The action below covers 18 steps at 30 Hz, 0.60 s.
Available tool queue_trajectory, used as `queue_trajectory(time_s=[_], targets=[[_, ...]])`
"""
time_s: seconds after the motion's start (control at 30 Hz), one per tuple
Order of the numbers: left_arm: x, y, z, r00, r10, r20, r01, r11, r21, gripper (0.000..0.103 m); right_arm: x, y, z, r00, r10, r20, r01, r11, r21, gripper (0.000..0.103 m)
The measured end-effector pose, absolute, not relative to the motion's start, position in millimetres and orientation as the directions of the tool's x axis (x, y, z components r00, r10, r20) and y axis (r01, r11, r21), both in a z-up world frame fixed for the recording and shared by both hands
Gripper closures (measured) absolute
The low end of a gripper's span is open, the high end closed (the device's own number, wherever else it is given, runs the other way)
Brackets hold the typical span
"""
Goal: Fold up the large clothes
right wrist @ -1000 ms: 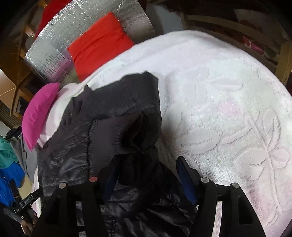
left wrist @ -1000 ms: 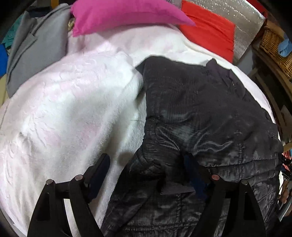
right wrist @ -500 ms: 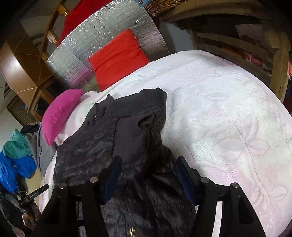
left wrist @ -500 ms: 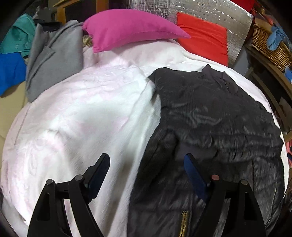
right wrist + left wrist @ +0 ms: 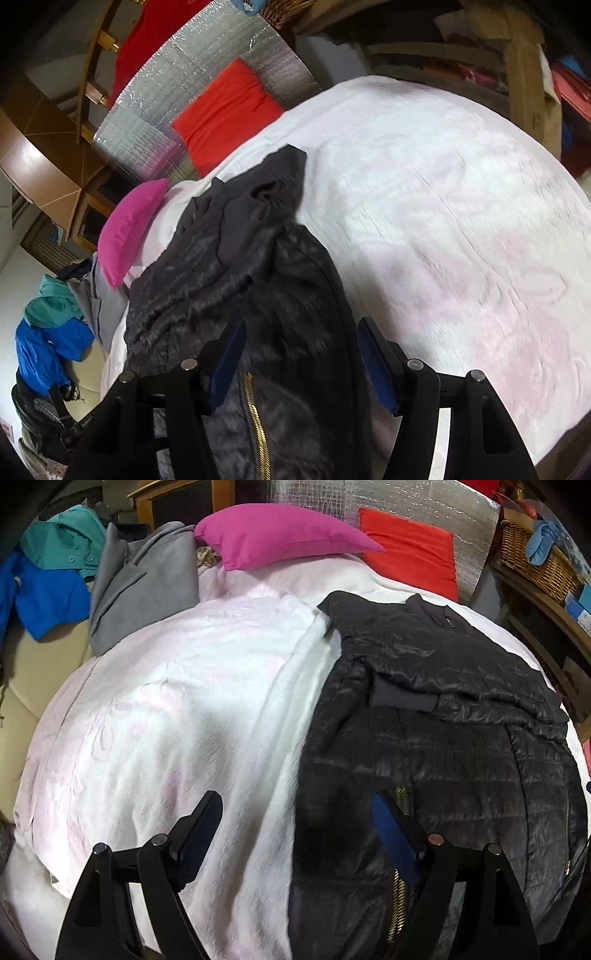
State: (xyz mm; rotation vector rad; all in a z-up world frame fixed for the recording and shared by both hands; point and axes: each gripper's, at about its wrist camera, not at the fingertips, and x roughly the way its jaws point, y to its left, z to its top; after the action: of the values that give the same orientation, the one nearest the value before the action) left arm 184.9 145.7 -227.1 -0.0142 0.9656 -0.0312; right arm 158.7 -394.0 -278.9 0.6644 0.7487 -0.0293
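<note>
**Jacket flat on bed, both claws empty above it**

Black quilted puffer jacket with a gold zip [image 5: 436, 738] spread on white blanket with faint pink flower pattern [image 5: 177, 716], on the right half of the bed in the left wrist view. One sleeve, with a dull knit cuff [image 5: 400, 698], folded across the chest. Gold zip teeth [image 5: 398, 904] running down the lower front.

Left claw [image 5: 295, 823]: jaws wide apart, nothing between the pads; one finger over bare blanket, the other over the jacket's left edge, hovering, not pressing.

Right claw [image 5: 301, 354]: jaws apart, straddling the jacket's lower front [image 5: 280, 295] from above; dark fabric seen between the blue pads but no pinch visible. Gold zip [image 5: 256, 424] just below the left finger.

Magenta cushion [image 5: 280, 535] and red cushion [image 5: 410, 557] at the head of the bed, against silver foil sheet [image 5: 388, 502]. Grey garment [image 5: 144, 583], teal garment [image 5: 62, 542] and blue garment [image 5: 40, 590] heaped beyond the blanket's far left corner. Wicker basket [image 5: 535, 557] on a wooden shelf to the right.
</note>
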Motion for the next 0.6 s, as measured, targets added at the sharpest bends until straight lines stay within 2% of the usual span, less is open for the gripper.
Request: queue_trajectory(time_s=[0.23,0.47,0.6], targets=[[185.6,145.2,-231.7,0.541,-0.046,-0.84,0.008,0.999,-0.049,0.02,156.8,-397.3,-275.1,0.757,0.227,-0.613,0.235,0.78,0.58,0.036],[180.8,156.6,-242.1,0.504,-0.025,-0.864,-0.001,1.0,-0.029,0.02,163.0,-400.6,-287.8,0.714,0.223,-0.664,0.274,0.784,0.557,0.036],[167.1,168.7,-241.1,0.493,-0.093,-0.865,-0.004,0.994,-0.109,0.02,158.3,-406.9,-295.2,0.701,0.22,-0.679,0.28,0.79,0.546,0.036]])
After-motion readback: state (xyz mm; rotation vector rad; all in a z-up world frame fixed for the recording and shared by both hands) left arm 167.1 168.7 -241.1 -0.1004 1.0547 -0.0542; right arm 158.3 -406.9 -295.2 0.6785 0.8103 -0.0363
